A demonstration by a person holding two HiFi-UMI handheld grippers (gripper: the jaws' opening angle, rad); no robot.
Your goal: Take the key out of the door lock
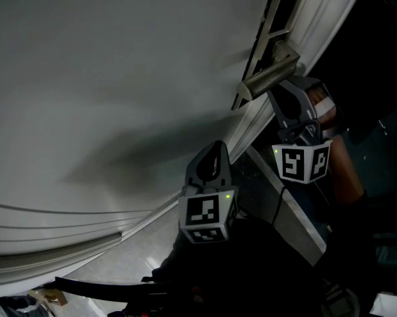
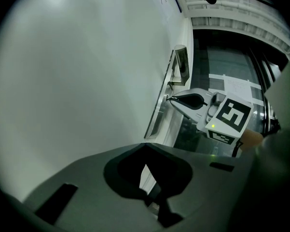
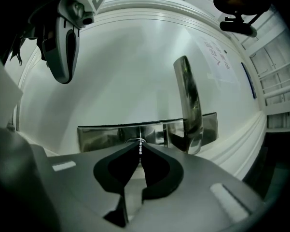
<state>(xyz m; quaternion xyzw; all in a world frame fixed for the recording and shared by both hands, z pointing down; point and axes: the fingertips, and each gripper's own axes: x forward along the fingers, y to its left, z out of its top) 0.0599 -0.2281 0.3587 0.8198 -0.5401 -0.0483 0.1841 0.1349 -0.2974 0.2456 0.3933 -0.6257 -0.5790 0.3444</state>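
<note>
On the white door [image 1: 119,78], the lock plate [image 3: 106,135] carries the key [image 3: 140,142] at nine o'clock from the handle [image 3: 189,105]. Our left tool [image 2: 145,145] is closed and empty. Our right tool [image 3: 140,146] pinches the key. We judge the next move to be a straight pull outward.

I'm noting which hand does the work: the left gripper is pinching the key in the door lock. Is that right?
No. It is the right gripper that is pinching the key in the door lock, as the right gripper view shows. The left gripper is shut on nothing, away from the lock.
</note>
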